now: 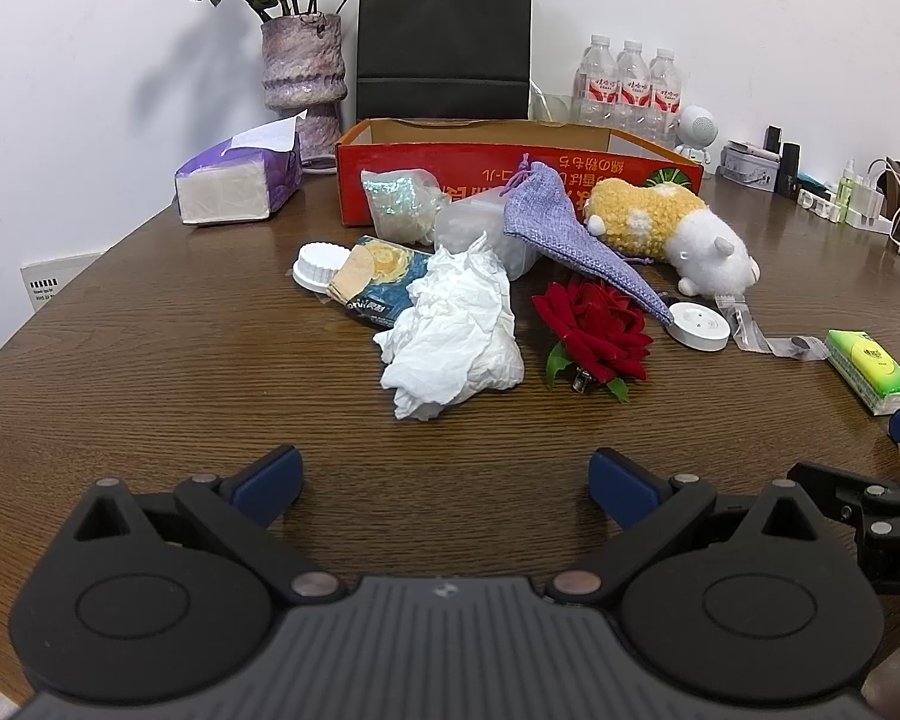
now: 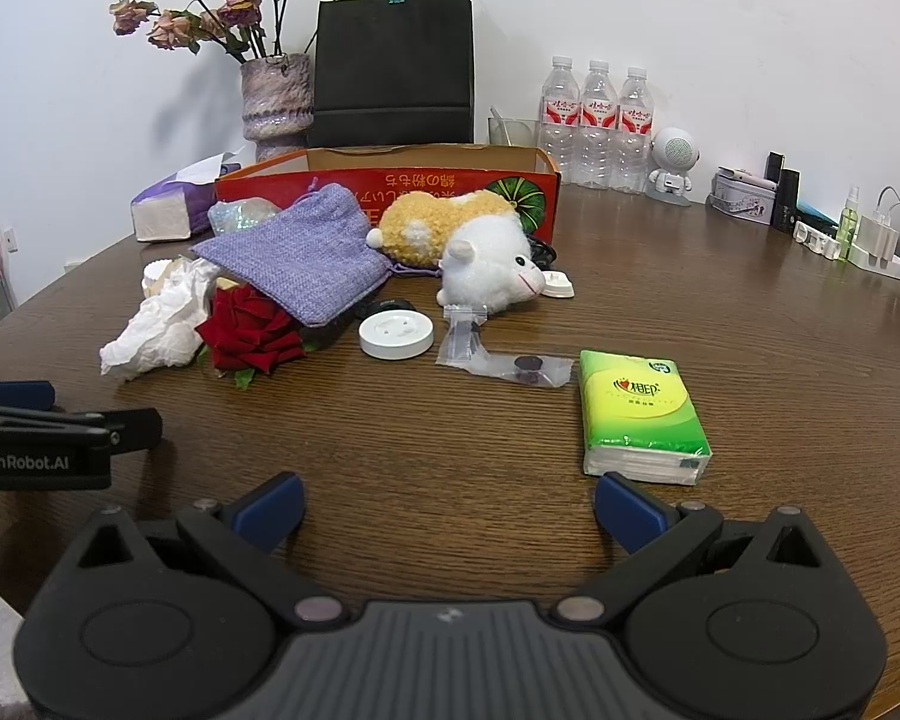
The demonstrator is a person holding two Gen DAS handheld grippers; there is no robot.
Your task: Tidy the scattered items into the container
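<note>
Nearest the lens, the left gripper (image 1: 444, 480) hangs over bare wood with its jaws spread wide and nothing between them; the right gripper (image 2: 447, 507) beside it is released the same way, empty, just short of the green tissue pack (image 2: 639, 414).

Nothing appears to be tidied yet. The red cardboard box (image 1: 510, 180), the container, sits at the far side of the round table (image 1: 150, 360) in front of a black paper bag (image 1: 444, 36), and as far as its open top shows, it looks empty, though its floor is hidden behind the front wall.

All the clutter lies on the table between the grippers and the box: a crumpled white tissue (image 1: 450, 336) nearest the left gripper, a red fabric rose (image 1: 594, 330) to its right, a purple knitted pouch (image 1: 558, 240), a yellow-and-white plush toy (image 1: 672, 228) touching the box front, a white round disc (image 1: 699, 325), a small clear zip bag (image 2: 504, 360), a white ribbed cap (image 1: 318, 264) on the left, a blue printed packet (image 1: 378, 282), and a glittery clear bag (image 1: 399, 204).

The whole job seems still ahead; the tissue and the green pack look like the easiest first picks.
</note>
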